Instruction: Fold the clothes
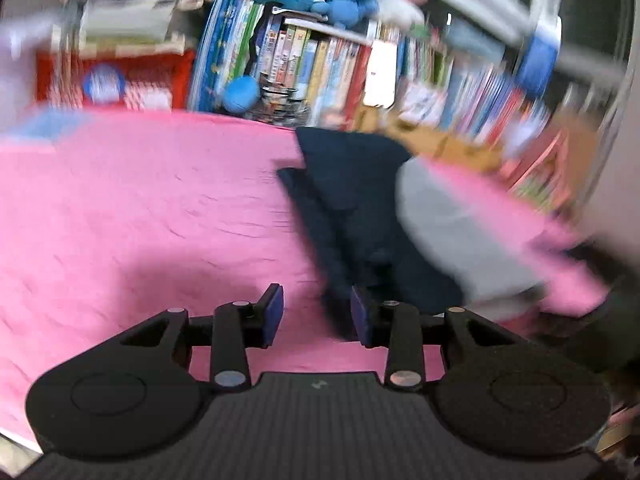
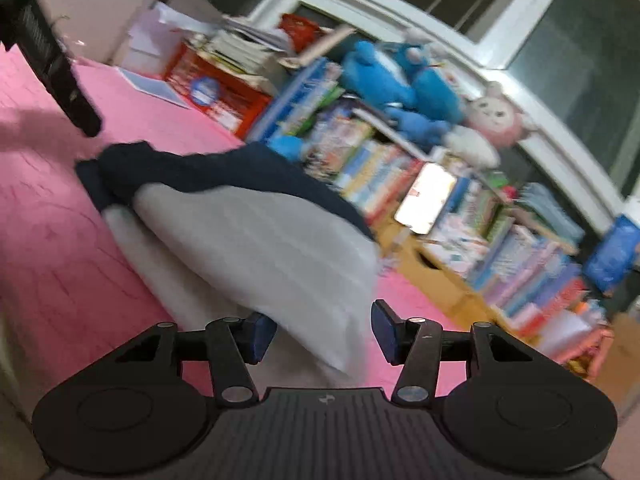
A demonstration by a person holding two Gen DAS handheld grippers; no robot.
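A folded garment, navy (image 1: pixel 352 184) at one end and light grey (image 1: pixel 452 232) at the other, lies on a pink sheet (image 1: pixel 140 220). My left gripper (image 1: pixel 317 314) hovers low over the sheet with its jaws apart. The navy edge runs down between its blue pads (image 1: pixel 274 314), and neither pad presses on it. In the right wrist view the grey part (image 2: pixel 260 240) is piled over the navy part (image 2: pixel 240 168). My right gripper (image 2: pixel 323 334) is open, and the grey corner lies loose between its fingers. A black gripper body (image 2: pixel 48 52) reaches in at the top left.
Past the sheet's far edge stands a bookshelf (image 2: pixel 400 168) packed with books, with blue plush toys (image 2: pixel 396 80) and a pink one (image 2: pixel 496 116) on top. A lit phone (image 2: pixel 426 198) leans on the books. A red crate (image 1: pixel 120 80) stands to the left and a window (image 2: pixel 520 12) above.
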